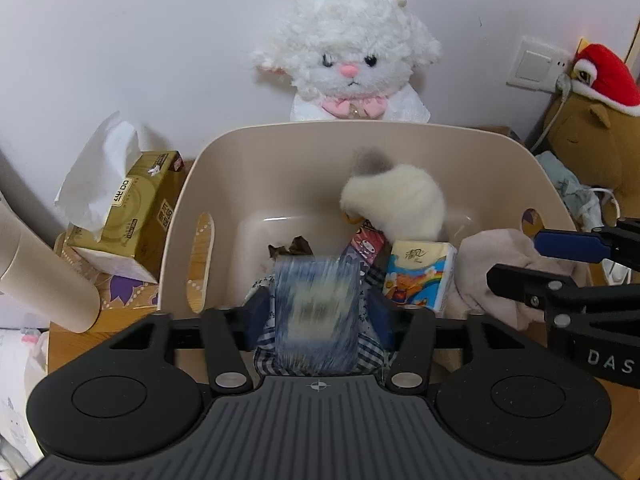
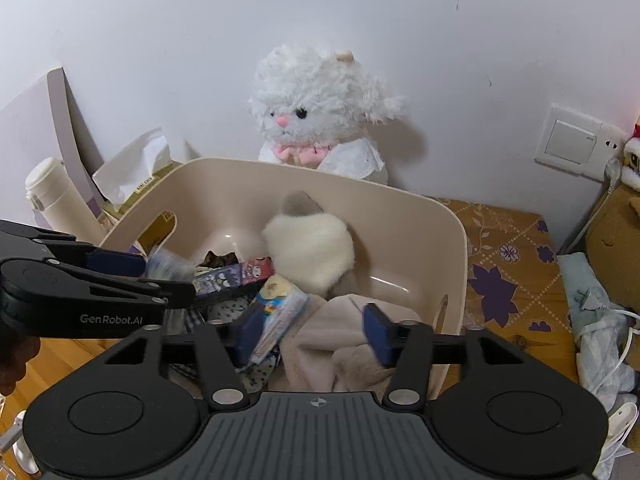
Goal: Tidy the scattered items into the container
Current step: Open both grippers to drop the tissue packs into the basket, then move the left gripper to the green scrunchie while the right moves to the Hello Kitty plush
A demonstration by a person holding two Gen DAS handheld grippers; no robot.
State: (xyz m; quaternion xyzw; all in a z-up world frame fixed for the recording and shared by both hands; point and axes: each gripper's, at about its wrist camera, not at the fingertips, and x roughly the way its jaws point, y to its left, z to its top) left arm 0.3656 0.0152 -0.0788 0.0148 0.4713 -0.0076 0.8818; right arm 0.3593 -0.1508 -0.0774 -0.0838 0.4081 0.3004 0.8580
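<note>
The left gripper (image 1: 318,312) hangs over the near rim of a beige plastic container (image 1: 280,148), its blue pads spread apart. Between them is a blurred blue-and-white packet (image 1: 316,316); the blur hides whether the pads touch it. The right gripper (image 2: 310,334) sits just beside it over the same near rim, jaws also spread, above a pale beige cloth (image 2: 344,344) heaped in the container's near right corner and draped over the rim. Its pads do not press the cloth.

Inside the container, a rainbow-printed tissue pack (image 1: 420,276) lies next to the cloth, with a cartoon-printed packet (image 1: 366,246) and checked fabric (image 1: 370,344) beside it. A cream-and-grey plush toy (image 1: 396,200) rests toward the far wall.

Outside, a gold tissue box (image 1: 136,216) stands against the container's left side on the wooden desk (image 1: 80,344). A white thermos (image 2: 60,204) is near the desk's far left edge. A fluffy white lamb toy (image 1: 348,56) sits behind the far rim, against the wall. A patterned mat (image 2: 508,264) covers the desk to the right.
</note>
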